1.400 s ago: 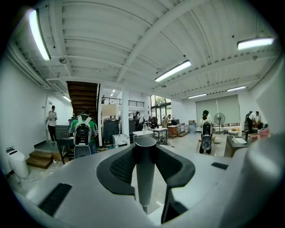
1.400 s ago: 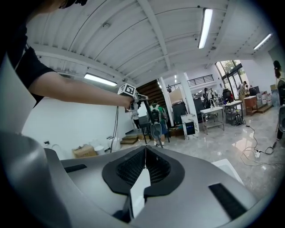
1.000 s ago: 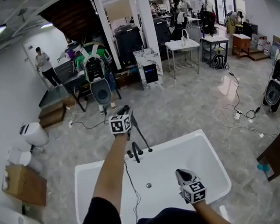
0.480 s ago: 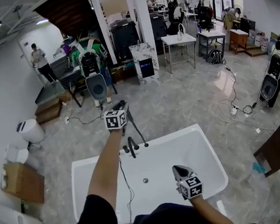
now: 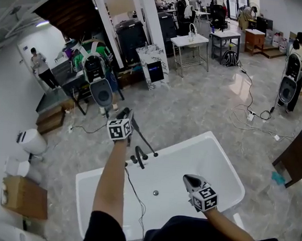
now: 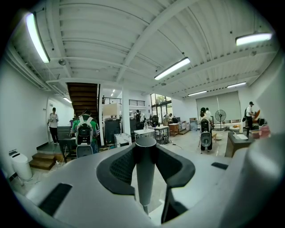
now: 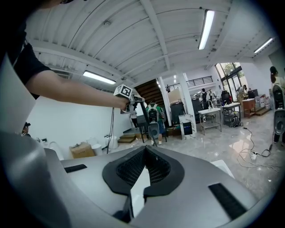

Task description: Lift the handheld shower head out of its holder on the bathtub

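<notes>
About eight o'clock from the white bathtub [image 5: 219, 149], at the far left of the head view, a cardboard box [image 5: 24, 198] sits on the floor. The left gripper [image 5: 124, 115] hovers at eleven o'clock from the black faucet [image 5: 138, 160] on the tub's far rim. Its jaws are clamped on the slim dark shower head [image 6: 145, 169], which slants down toward four o'clock and ends near the rim beside the faucet. Whether it is clear of its holder cannot be told. A thin hose [image 5: 139, 203] trails into the tub. At four o'clock from the faucet, the right gripper [image 5: 188, 179] hangs over the basin, its jaws pressed together on nothing.
</notes>
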Demonstrator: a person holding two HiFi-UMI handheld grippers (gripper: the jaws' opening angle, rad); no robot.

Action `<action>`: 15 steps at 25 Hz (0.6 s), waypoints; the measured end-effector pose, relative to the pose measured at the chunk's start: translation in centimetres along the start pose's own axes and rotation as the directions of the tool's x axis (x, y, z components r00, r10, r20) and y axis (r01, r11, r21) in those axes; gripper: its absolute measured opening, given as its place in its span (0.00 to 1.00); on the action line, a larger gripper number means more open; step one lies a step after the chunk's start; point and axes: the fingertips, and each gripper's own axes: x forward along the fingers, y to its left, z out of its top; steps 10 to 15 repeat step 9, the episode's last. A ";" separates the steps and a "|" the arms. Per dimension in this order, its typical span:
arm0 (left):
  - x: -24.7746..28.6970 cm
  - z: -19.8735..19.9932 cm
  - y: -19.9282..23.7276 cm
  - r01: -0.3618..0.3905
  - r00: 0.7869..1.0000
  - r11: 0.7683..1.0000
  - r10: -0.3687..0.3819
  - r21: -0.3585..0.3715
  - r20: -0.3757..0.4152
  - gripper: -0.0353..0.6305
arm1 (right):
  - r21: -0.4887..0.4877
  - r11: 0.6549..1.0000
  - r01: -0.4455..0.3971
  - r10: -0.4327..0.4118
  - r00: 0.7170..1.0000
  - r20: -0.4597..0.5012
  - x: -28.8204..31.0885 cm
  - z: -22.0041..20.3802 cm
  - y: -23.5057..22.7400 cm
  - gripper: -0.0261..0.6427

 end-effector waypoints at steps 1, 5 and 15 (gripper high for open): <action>0.0 0.0 0.0 0.000 1.000 1.000 0.000 0.002 0.000 0.24 | 0.000 1.000 0.000 0.000 1.000 0.000 0.0 0.0 -0.1 0.04; 0.3 -0.1 0.3 -0.004 1.000 1.000 0.004 0.008 -0.004 0.24 | 0.004 1.000 -0.003 0.002 1.000 0.002 0.3 0.1 -0.5 0.04; 0.6 -0.3 0.7 -0.011 1.000 1.000 0.011 0.008 -0.007 0.24 | 0.006 1.000 -0.004 0.004 1.000 0.007 0.7 0.3 -0.8 0.04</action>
